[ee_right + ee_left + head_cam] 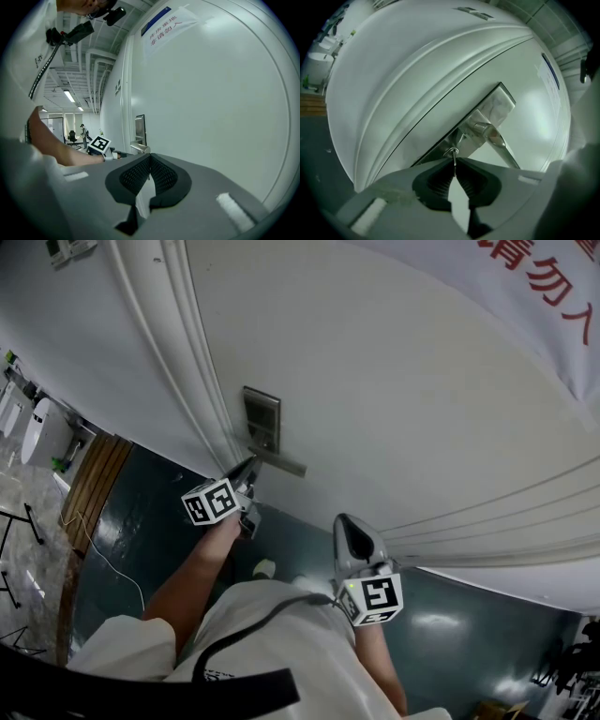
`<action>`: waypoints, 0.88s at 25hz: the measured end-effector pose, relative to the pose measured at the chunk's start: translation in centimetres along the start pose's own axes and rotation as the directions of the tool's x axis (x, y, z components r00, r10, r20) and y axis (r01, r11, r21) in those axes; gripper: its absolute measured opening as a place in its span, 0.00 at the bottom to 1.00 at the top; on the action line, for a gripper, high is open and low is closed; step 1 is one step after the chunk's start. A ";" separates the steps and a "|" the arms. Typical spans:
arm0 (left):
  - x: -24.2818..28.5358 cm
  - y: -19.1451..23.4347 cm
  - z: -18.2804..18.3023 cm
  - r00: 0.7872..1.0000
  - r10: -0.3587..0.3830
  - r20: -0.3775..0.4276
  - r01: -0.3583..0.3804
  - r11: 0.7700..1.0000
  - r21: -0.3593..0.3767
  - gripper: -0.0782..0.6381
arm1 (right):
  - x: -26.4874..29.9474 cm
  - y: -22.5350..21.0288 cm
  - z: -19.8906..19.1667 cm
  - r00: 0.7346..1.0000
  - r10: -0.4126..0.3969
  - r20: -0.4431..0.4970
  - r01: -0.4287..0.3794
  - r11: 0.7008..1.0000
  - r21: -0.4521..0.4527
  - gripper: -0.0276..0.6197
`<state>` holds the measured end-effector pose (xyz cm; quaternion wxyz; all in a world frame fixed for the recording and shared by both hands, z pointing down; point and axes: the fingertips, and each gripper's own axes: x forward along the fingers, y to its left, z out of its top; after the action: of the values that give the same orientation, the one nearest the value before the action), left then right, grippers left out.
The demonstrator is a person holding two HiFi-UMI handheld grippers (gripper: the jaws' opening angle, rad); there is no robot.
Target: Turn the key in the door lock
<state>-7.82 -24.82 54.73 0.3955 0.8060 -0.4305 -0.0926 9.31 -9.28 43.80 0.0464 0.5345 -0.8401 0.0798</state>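
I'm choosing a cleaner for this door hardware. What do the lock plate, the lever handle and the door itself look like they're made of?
The lock plate looks like metal, perhaps brushed steel: grey with a soft, dull sheen. The lever handle looks like polished metal: it reflects its surroundings sharply. The door has a smooth white painted or laminated face; what lies under it can't be told.

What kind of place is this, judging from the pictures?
Probably a corridor in an office building: a white door with a metal lock plate and a printed notice, strip lights overhead, and an office chair farther along.
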 end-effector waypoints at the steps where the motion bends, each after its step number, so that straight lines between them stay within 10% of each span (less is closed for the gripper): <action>1: 0.0 0.0 0.1 1.000 -0.012 0.006 0.012 0.999 -0.031 0.14 | 0.0 0.0 0.0 1.000 0.000 -0.001 0.000 1.000 0.001 0.05; 7: 0.1 0.1 0.0 0.997 -0.074 0.031 0.078 0.980 -0.184 0.15 | 0.0 0.0 -0.4 1.000 -0.009 -0.015 0.010 1.000 0.008 0.05; 22: 0.2 0.0 0.0 0.969 -0.214 0.126 0.248 0.850 -0.465 0.15 | 0.4 0.7 -0.3 1.000 -0.005 -0.024 0.006 1.000 0.005 0.05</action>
<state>-7.74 -24.98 54.80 0.5526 0.7257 -0.3079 -0.2707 8.51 -9.32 44.09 0.0555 0.5359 -0.8378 0.0884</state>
